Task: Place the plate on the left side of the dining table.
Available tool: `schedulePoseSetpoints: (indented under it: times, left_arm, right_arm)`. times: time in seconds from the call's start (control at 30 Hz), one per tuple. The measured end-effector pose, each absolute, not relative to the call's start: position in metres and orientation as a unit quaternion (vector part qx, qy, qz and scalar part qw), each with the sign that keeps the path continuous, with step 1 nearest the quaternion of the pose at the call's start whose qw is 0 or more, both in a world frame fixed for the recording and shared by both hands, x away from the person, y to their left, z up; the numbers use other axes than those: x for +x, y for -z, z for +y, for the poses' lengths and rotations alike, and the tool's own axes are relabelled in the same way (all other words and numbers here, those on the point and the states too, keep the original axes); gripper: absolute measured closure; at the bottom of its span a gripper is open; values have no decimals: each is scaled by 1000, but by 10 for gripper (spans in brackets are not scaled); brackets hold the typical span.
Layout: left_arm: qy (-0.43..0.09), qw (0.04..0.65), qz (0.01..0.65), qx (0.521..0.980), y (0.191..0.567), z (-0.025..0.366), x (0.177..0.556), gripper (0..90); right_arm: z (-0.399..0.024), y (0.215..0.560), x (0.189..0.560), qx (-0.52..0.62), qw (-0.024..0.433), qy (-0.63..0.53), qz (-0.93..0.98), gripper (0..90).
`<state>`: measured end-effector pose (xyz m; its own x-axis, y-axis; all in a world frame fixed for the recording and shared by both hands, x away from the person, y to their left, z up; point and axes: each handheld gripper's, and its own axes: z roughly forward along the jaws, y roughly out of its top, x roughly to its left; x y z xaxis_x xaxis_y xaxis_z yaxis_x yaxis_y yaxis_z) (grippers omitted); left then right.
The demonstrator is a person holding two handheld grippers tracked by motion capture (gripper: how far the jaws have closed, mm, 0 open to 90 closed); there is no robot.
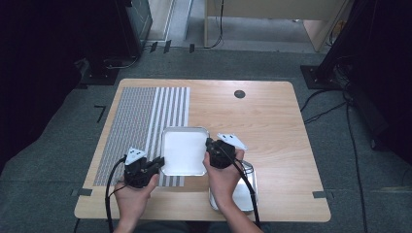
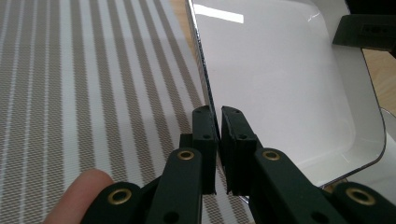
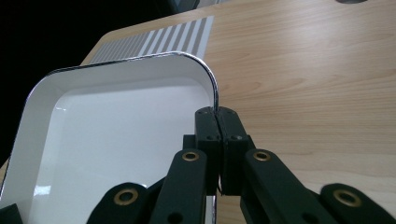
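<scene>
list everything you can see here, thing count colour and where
tray: 1, white with a shiny metal rim, middle of the table, partly over the mat, held at both side rims
second tray: 1, white, near right part of the table, under the right hand
striped mat: 1, grey and white, left part of the table
table: 1, light wood, centre
round cap: 1, dark, in the tabletop near the far edge
cables: several, black, floor at right
left hand-held gripper: 1, black, shut on the tray's left rim
right hand-held gripper: 1, black, shut on the tray's right rim
hands: 2, at the near edge
</scene>
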<state>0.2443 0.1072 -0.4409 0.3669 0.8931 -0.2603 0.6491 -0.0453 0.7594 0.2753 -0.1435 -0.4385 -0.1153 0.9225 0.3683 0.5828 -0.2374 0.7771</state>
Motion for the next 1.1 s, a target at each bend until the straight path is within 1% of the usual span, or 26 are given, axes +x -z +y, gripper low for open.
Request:
schedulePoseSetpoints:
  times: [0.33, 0.5, 0.8, 0.97, 1.1]
  left_arm:
    - [-159, 416, 574, 687, 443, 153, 261, 866]
    - [-156, 415, 589, 676, 445, 173, 272, 878]
    - [-169, 401, 606, 666, 450, 197, 295, 887]
    - [-166, 391, 617, 662, 456, 211, 313, 895]
    - [-173, 383, 623, 659, 463, 217, 327, 897]
  right_arm:
    - [-92, 438, 306, 634, 168, -448, 607, 900]
    - [-71, 441, 319, 636, 158, -445, 610, 900]
    - [-40, 450, 347, 640, 145, -441, 612, 900]
    - [-26, 457, 363, 646, 135, -436, 611, 900]
    - [-16, 462, 377, 651, 131, -428, 613, 900]
